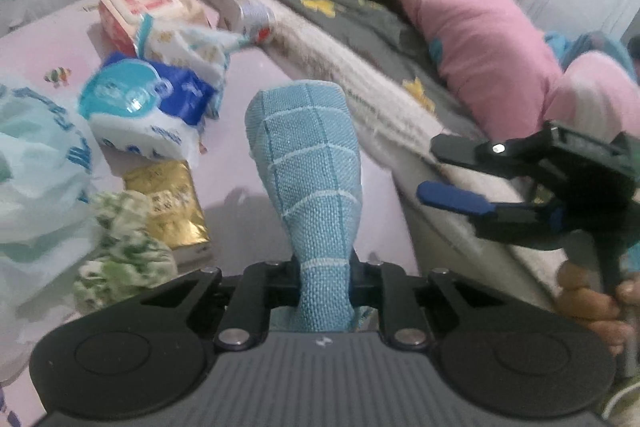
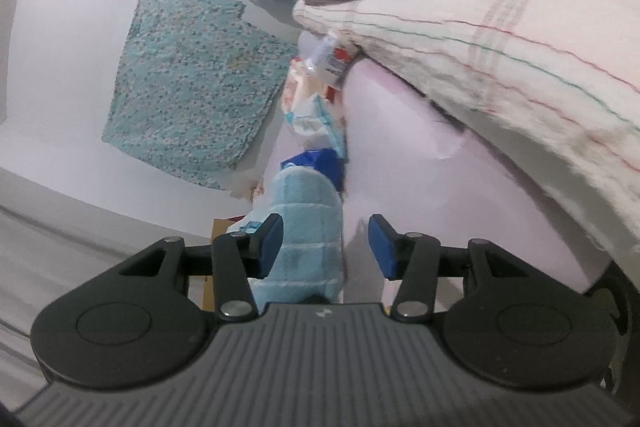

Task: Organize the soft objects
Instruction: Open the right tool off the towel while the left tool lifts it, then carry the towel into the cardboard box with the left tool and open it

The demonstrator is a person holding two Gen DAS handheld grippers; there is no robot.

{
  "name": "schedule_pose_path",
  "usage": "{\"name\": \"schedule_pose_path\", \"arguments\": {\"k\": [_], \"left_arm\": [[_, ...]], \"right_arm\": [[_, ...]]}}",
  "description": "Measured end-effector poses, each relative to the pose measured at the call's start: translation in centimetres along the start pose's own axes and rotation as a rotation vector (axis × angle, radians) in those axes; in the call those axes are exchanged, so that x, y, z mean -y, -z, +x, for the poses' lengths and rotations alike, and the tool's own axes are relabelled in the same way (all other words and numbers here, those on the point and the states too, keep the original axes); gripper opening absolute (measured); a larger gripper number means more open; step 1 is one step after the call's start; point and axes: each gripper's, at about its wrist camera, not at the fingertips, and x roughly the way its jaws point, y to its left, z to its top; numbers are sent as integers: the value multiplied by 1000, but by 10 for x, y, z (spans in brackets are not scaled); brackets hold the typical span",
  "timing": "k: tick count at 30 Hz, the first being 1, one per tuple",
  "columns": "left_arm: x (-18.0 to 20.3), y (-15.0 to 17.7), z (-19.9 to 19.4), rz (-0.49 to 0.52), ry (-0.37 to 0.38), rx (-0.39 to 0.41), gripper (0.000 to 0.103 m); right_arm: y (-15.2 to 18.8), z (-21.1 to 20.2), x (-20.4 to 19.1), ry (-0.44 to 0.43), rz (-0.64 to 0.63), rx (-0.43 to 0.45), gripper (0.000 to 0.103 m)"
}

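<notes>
My left gripper (image 1: 325,277) is shut on a light blue checked cloth (image 1: 308,163), which stands up from the jaws over the pink sheet (image 1: 240,99). My right gripper (image 1: 448,171) is at the right in the left wrist view, open, tilted sideways and apart from the cloth. In the right wrist view the right gripper (image 2: 326,247) is open with its blue pads (image 2: 382,247) wide, and the blue cloth (image 2: 306,223) lies between them near the left pad; touching or not, I cannot tell.
Tissue packs (image 1: 160,107), a red and white box (image 1: 140,11), a gold packet (image 1: 172,207), a green-white scrunched cloth (image 1: 124,251) and a plastic bag (image 1: 36,187) lie at the left. A striped blanket (image 1: 320,39), grey quilt (image 1: 360,15) and pink pillows (image 1: 480,39) are piled at the right.
</notes>
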Motion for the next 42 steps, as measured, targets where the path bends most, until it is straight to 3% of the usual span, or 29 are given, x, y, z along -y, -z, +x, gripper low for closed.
{"name": "schedule_pose_path", "arguments": {"k": [11, 15, 21, 25, 30, 33, 34, 36, 42], "left_arm": [[-37, -4, -108, -87, -24, 210, 17], [-70, -4, -160, -151, -111, 308, 17], [-142, -2, -236, -277, -352, 401, 18], [-205, -1, -248, -383, -434, 331, 18], [-279, 6, -221, -445, -502, 146, 18], [-320, 10, -195, -525, -428, 23, 18], [-330, 12, -188, -594, -395, -30, 18], [-349, 21, -175, -640, -361, -80, 18], [-371, 62, -163, -723, -419, -155, 18]], "right_arm": [[7, 32, -31, -50, -43, -53, 52], [7, 53, -45, -71, -61, -82, 52], [17, 89, -55, -84, -75, -150, 53], [25, 111, -59, -71, -74, -191, 53], [31, 127, -66, -60, -76, -208, 53], [32, 135, -68, -46, -76, -211, 53], [32, 136, -68, -42, -74, -211, 53], [32, 139, -68, -33, -71, -211, 53], [30, 143, -64, -15, -61, -214, 54]]}}
